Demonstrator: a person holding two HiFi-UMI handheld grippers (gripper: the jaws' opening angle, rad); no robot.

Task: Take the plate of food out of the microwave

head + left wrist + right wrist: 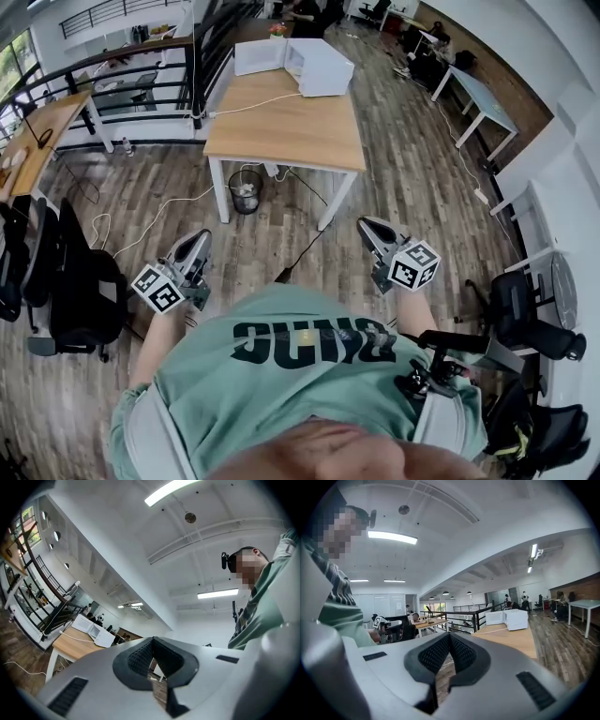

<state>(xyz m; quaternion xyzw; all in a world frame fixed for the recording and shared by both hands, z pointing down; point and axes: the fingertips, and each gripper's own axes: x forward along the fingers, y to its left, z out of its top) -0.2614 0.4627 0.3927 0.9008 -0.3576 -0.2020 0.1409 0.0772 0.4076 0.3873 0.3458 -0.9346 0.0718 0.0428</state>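
Close to the person's waist, the 2 grippers are held low and well apart over the wooden floor: the left gripper (197, 242) (152, 645) has its jaws pressed together on nothing, and the right gripper (368, 226) (449, 640) is likewise fully closed and empty. Farther ahead a black waste bin (246, 191) stands under the wooden table (281, 127). At the table's far end sits the white microwave (320, 67) (516, 619), well apart from both grippers; no view shows the plate of food.
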